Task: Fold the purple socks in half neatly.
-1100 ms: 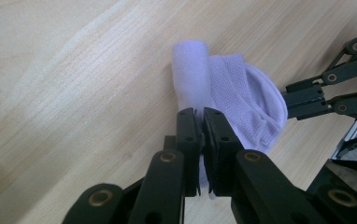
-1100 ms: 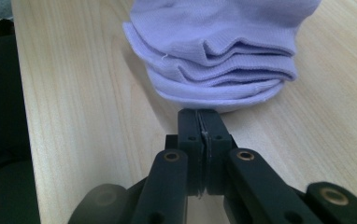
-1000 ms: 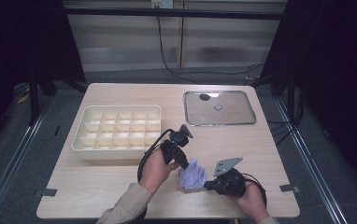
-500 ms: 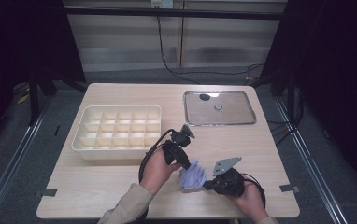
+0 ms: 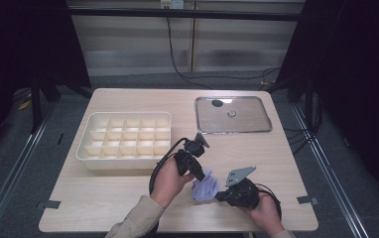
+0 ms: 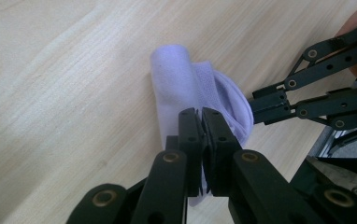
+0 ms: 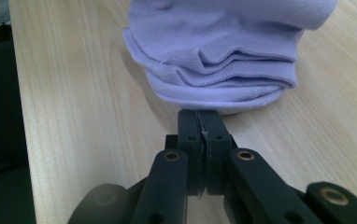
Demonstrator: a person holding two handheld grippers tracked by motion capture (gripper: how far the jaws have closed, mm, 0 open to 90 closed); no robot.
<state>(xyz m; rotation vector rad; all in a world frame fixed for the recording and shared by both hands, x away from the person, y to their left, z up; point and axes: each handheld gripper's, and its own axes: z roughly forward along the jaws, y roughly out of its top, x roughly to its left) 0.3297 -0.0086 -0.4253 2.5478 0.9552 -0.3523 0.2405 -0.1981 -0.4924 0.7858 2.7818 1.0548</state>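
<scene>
A folded lavender cloth (image 5: 205, 188) lies bunched on the wooden table (image 5: 108, 193) near its front edge, between my two hands. My left gripper (image 5: 200, 173) comes at it from the upper left. In the left gripper view my left gripper (image 6: 200, 115) is shut, with a thin fold of the cloth (image 6: 176, 79) pinched between its pads. My right gripper (image 5: 221, 196) reaches in from the right. In the right gripper view my right gripper (image 7: 199, 116) is shut on the lower hem of the cloth (image 7: 223, 46). The right gripper (image 6: 256, 106) also meets the cloth's edge in the left gripper view.
A cream tray (image 5: 123, 115) with several square compartments stands at the left of the table. A flat metal tray (image 5: 247, 119) lies at the back right. Cables trail from both grippers. Dark floor and rails surround the table.
</scene>
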